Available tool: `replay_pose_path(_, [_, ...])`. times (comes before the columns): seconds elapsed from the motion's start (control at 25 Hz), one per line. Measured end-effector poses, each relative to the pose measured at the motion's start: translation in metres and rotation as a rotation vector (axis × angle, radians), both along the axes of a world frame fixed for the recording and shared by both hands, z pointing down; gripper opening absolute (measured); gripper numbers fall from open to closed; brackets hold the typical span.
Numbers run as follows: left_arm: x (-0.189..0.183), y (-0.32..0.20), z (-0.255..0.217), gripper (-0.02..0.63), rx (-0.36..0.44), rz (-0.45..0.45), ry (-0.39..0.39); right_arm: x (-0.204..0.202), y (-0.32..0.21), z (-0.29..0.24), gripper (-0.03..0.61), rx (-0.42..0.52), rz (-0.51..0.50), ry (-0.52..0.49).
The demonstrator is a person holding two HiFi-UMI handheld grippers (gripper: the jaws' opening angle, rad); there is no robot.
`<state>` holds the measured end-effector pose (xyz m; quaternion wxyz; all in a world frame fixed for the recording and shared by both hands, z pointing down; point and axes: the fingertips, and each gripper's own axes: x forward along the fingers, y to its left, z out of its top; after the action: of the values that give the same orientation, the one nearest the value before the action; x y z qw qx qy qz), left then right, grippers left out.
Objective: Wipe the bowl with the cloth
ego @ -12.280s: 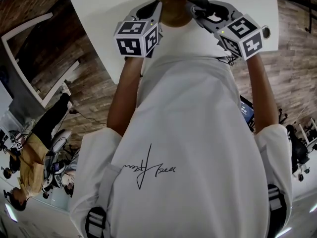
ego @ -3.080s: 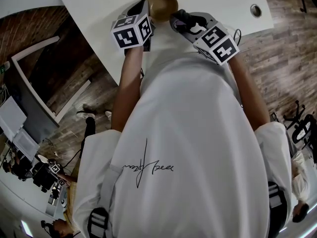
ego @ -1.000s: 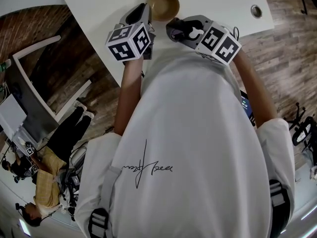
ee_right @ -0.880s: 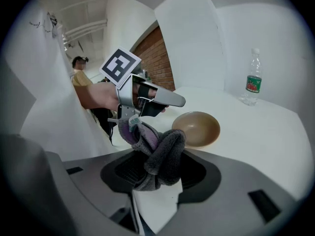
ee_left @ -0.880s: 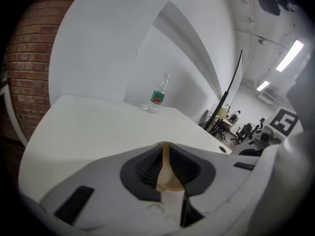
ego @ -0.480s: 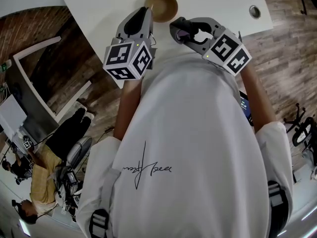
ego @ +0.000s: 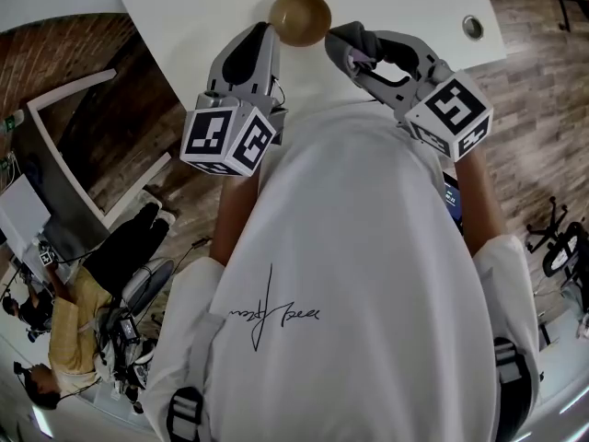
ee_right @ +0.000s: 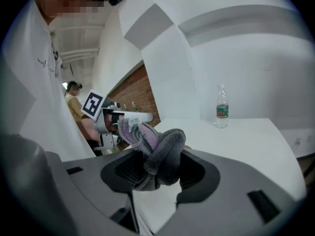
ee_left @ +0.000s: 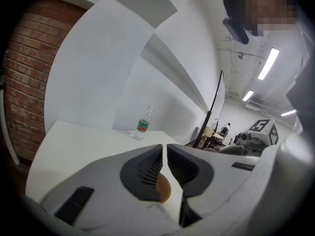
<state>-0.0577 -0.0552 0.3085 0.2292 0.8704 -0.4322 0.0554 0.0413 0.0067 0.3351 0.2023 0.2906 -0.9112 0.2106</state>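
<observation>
wiping looks paused: the brown bowl [ego: 300, 17] stands untouched on the white counter [ego: 184, 7]. it lies at 2 o'clock of the left fingers [ee_left: 142, 171], which have just been closing to a slit on nothing, and at 10 o'clock of the right fingers [ee_right: 197, 171], clenched on the bunched grey cloth [ee_right: 157, 154]. the next move likely calls for bringing the cloth down into the bowl.

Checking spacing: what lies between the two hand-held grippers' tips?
The bowl, in the head view, between the left hand-held gripper and the right hand-held gripper.
</observation>
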Motion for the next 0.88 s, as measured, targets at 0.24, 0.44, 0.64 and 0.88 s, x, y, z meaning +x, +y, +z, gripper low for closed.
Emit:
replay_pose_path(0.24, [0.000, 0.002, -0.020, 0.003, 0.022, 0.020, 0.018, 0.015, -0.007, -0.034, 0.181, 0.034, 0.069, -0.067])
replay_pose_path(0.44, [0.004, 0.007, -0.029, 0.002, 0.029, 0.037, -0.009, 0.021, -0.006, -0.055, 0.181, 0.071, 0.096, -0.101])
replay_pose_path(0.64, [0.006, 0.011, -0.038, -0.017, 0.049, 0.034, -0.015, 0.026, -0.006, -0.069, 0.181, 0.107, 0.118, -0.113])
replay_pose_path(0.88, [0.006, 0.013, -0.041, -0.017, 0.062, 0.040, -0.018, 0.027, -0.005, -0.076, 0.181, 0.123, 0.131, -0.112])
